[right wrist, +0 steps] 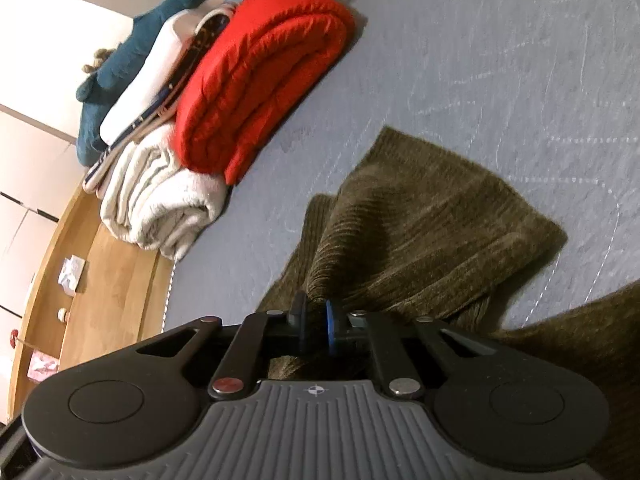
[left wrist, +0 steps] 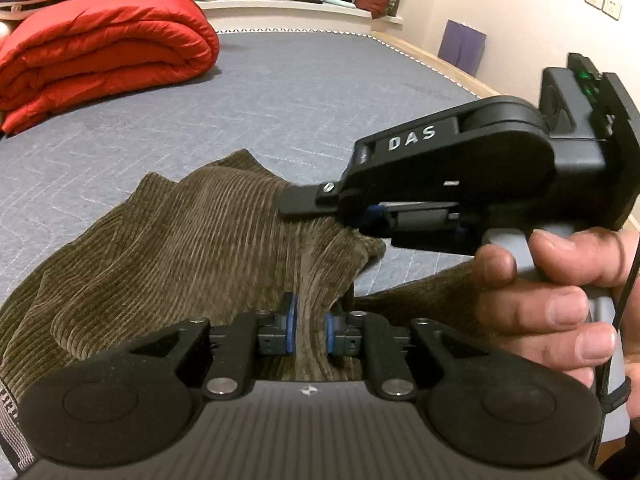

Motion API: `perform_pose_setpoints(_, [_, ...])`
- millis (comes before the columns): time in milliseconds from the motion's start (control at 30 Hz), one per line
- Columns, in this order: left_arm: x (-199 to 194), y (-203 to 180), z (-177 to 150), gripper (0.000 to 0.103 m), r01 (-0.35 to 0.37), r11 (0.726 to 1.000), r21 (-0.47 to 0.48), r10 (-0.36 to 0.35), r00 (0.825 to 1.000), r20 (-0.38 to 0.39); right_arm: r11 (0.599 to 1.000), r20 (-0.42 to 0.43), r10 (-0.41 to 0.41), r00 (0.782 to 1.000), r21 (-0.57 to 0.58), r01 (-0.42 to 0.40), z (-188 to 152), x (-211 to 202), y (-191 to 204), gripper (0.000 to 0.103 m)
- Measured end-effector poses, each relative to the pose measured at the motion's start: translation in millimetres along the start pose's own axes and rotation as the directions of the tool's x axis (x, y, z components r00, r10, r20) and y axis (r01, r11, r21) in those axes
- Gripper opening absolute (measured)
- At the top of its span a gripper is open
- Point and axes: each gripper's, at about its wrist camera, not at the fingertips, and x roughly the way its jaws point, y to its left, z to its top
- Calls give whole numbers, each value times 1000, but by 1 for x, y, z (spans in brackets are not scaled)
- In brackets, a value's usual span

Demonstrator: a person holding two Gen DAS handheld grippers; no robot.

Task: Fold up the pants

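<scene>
Your left camera sits close behind its fingers and looks down across the bed. Your right camera looks down too, tipped sideways. Both see the brown pants and the red blanket.

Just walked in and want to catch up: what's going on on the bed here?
A person is folding brown corduroy pants on a grey quilted mattress, a handheld gripper in each hand. The left gripper is pinched on a ridge of the fabric, and the right gripper is clamped on another bunch of it. A folded red quilt lies farther back, untouched.
</scene>
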Motion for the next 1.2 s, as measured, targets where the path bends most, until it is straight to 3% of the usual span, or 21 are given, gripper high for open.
perform_pose_setpoints(367, [-27,17,8,57,-4,993,-120,22,988,150,997,183,70,981,-32,-65,15,-30,9,8])
perform_pose_setpoints(600, [-43,20,13,61,8,984,-175,32,974,224,993,242,98,965,-89,-79,19,-41,17,8])
perform_pose_setpoints(733, [-50,19,15,63,81,979,-186,-32,968,251,991,278,101,955,-110,-73,23,-50,23,8])
perform_pose_setpoints(833, [-49,31,15,64,214,943,-257,-150,958,245,992,306,80,949,-116,-46,27,-59,23,8])
perform_pose_setpoints(967, [-58,48,19,68,309,896,-320,-213,929,301,997,352,59,934,-72,-35,34,-74,13,8])
perform_pose_setpoints(1100, [-59,64,22,69,237,896,-376,-134,951,280,996,401,39,915,-86,-5,41,-92,10,8])
perform_pose_setpoints(1200, [-52,76,21,68,169,887,-429,-76,972,224,997,439,23,898,-80,13,49,-109,3,8])
